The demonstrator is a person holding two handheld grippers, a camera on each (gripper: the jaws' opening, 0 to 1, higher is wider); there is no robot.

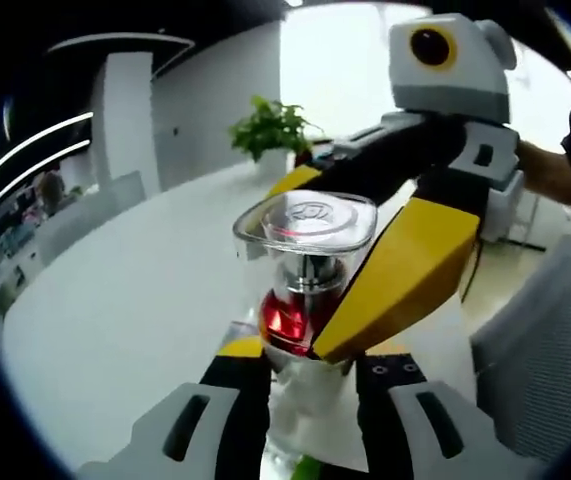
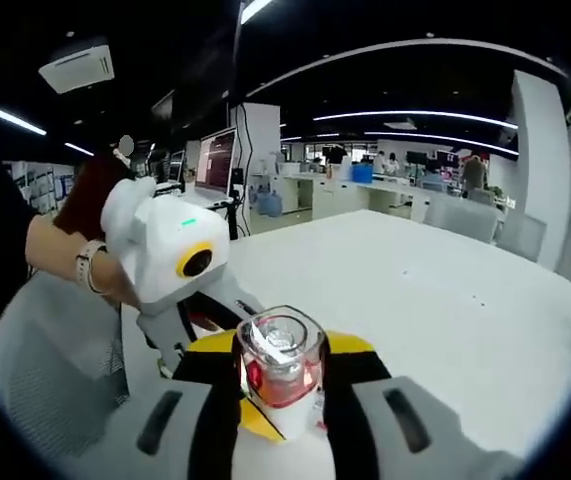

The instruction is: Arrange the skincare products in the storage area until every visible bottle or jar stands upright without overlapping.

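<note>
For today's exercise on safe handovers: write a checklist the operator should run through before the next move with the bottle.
1. Bottle between the left gripper's jaws: ok.
2. Right gripper also closed on the bottle: ok.
3. Clear cap on: ok.
4. Bottle upright: cannot tell, views tilt.
5. White table free for set-down: ok.
6. Storage area in sight: cannot tell.

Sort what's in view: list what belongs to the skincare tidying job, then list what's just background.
Job: clear-capped red bottle, left gripper and right gripper, both with jaws at it.

Background: white table, potted plant, mesh chair, monitor.
</note>
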